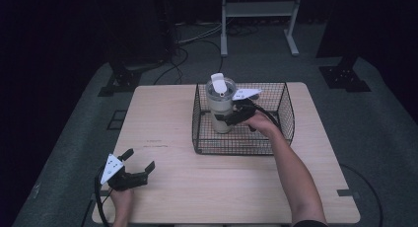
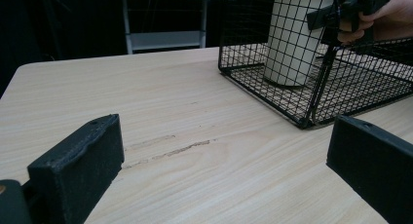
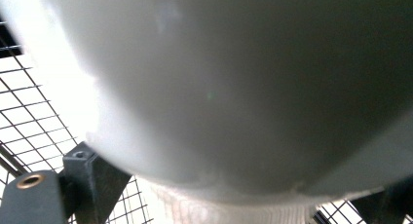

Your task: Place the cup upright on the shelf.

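Right of centre in the high view, my right gripper (image 1: 230,117) has its fingers set around the cream tumbler (image 1: 220,108), which stands upright in the left half of the black wire basket (image 1: 286,113) at the far side of the table (image 1: 162,133). Up close in the right gripper view the tumbler's pale wall (image 3: 234,87) presses right against the camera, with one finger (image 3: 90,177) at the lower left against it and the other at the lower right edge, so I judge the fingers closed on the body just above its narrower base. Down in the lower left of the high view my left gripper (image 1: 139,163) rests on the table near my edge, fingers spread wide and holding nothing; its own view looks across bare wood toward the basket (image 2: 311,112) and the tumbler (image 2: 292,44) inside it. What worries me is the smooth, rounded wall: a grip this low could let the tall tumbler tip or slide through as I raise it. Its flip-up lid tab (image 1: 217,82) stands high, and the base could catch the basket's mesh wall on the way out, dragging the light basket, which nothing is steadying.
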Action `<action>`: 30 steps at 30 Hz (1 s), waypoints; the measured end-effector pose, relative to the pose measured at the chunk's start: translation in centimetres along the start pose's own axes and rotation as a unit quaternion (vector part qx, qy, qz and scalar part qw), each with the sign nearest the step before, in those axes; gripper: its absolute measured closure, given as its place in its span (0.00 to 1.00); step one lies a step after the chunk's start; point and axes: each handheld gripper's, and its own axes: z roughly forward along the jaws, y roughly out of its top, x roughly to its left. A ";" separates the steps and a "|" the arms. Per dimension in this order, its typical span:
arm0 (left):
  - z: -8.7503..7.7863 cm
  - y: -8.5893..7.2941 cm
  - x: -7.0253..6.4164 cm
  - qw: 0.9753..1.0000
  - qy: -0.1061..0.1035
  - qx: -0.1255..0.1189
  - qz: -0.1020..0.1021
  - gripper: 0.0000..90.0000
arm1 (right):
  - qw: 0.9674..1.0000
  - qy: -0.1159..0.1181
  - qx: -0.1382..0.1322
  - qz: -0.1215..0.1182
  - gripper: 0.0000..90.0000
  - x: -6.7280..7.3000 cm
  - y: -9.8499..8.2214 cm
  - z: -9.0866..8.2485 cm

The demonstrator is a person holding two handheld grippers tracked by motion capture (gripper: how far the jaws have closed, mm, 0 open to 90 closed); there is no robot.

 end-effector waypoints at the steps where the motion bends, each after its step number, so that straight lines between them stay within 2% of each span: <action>1: 0.0 0.0 0.0 1.000 -0.001 0.000 0.001 0.00 | 1.000 0.000 0.000 0.000 0.10 0.0 0.0 0.0; 17: -0.1 0.0 0.0 1.000 -0.004 -0.004 0.003 0.00 | 1.000 -0.003 0.003 -0.010 0.10 -0.1 -0.2 -0.7; 30: -0.1 0.0 0.0 1.000 -0.005 -0.003 0.004 0.00 | 1.000 -0.011 0.009 -0.009 0.10 0.2 -0.2 -1.5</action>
